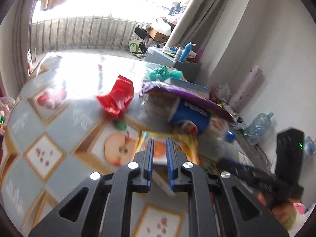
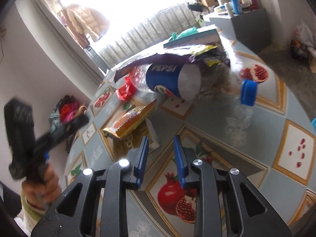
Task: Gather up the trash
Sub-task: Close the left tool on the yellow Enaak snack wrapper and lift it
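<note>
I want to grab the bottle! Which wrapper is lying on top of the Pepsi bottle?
The purple wrapper: it drapes over the Pepsi bottle. The red wrapper lies beside the bottle, the yellow-orange packet in front.

Trash on the fruit-patterned worktop (image 2: 246,122): crushed clear Pepsi bottle (image 2: 167,81) on its side with blue cap (image 2: 247,94), under a purple wrapper (image 1: 189,96); crumpled red wrapper (image 1: 116,98) toward the far edge; orange-printed yellow packet (image 2: 130,123) tilted, mid-worktop.
</note>
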